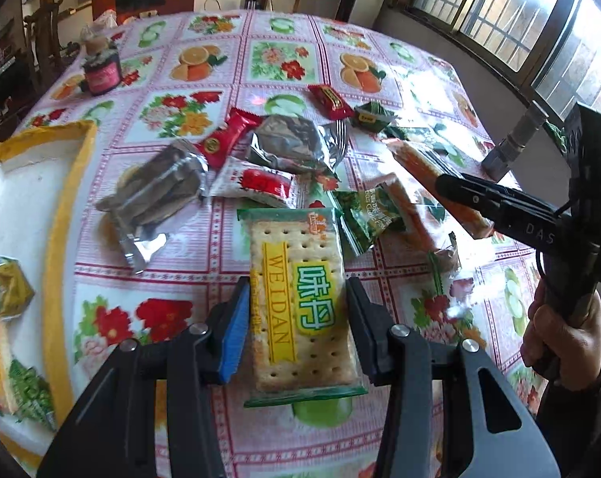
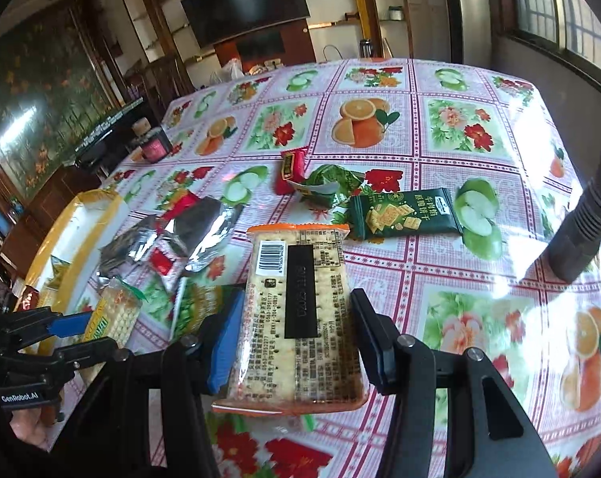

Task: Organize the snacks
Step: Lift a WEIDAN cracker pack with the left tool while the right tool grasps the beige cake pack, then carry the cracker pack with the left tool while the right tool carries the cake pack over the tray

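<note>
My left gripper (image 1: 298, 302) is shut on a green-edged WEIDAN cracker packet (image 1: 300, 338), its pads against the packet's long sides low over the flowered tablecloth. My right gripper (image 2: 298, 298) is shut on an orange-edged cracker packet (image 2: 300, 342) that lies barcode side up. In the left wrist view that orange packet (image 1: 419, 163) shows at the right, behind a black finger (image 1: 479, 195). A white tray with a yellow rim (image 1: 75, 199) sits at the left and holds a few snacks. Loose snacks lie mid-table: silver foil packs (image 1: 292, 143), red packets (image 1: 228, 135) and green packets (image 1: 364, 215).
A dark green biscuit packet (image 2: 404, 215) and a red packet (image 2: 290, 169) lie beyond the right gripper. A pink jar (image 1: 101, 73) stands at the far left of the table. A dark post (image 2: 587, 219) stands at the right table edge. A person's hand (image 1: 559, 330) grips the right handle.
</note>
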`<state>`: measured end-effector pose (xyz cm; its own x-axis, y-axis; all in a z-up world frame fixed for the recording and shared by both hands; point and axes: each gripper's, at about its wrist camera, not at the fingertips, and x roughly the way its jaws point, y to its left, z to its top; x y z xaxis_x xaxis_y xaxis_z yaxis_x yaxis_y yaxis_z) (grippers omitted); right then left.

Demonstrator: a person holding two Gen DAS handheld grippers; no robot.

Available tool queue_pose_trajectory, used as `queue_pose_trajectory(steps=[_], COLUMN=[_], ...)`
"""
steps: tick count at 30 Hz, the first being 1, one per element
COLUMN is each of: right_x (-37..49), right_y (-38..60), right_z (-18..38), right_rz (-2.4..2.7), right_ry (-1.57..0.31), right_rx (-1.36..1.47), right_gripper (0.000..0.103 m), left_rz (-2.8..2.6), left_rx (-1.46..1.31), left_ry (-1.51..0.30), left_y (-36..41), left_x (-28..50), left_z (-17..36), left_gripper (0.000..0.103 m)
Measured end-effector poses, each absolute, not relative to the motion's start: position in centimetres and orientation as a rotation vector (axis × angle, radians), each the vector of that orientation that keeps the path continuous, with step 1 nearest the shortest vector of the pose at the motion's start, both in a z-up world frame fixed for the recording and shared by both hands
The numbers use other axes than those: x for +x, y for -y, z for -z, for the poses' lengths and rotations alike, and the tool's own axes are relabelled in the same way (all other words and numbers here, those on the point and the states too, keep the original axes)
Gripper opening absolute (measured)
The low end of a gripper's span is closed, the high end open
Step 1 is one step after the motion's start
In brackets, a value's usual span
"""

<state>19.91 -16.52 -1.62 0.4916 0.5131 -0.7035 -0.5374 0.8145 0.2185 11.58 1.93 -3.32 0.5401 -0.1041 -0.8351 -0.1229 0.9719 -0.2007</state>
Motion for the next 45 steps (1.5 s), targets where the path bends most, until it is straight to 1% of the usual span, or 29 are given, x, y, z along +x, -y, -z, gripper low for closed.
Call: queue_pose_trajectory(steps=[11,18,45], right_x=[15.9,13.6,10.6], right_y=[15.7,13.5,3.7], right_z=[-0.3,-1.4,-1.7], right_rz=[-0.688,-0.751,-0.917], right_ry=[-0.794,-0.769,-0.778], right_rx=[-0.009,-0.006,-0.075], right_gripper=[0.053,0.053,0.053], left_rz=[-0.051,-0.103,-0.253], left_rx=[-0.223,-0.229,-0.296], left_ry=[-0.955,-0.922,-0.865], left_y=[-2.5,-4.4,-12.4], left_x=[8.4,6.3,1.8], left_z=[1.4,0.4,-0.9], left_gripper=[0.048,0.048,0.049])
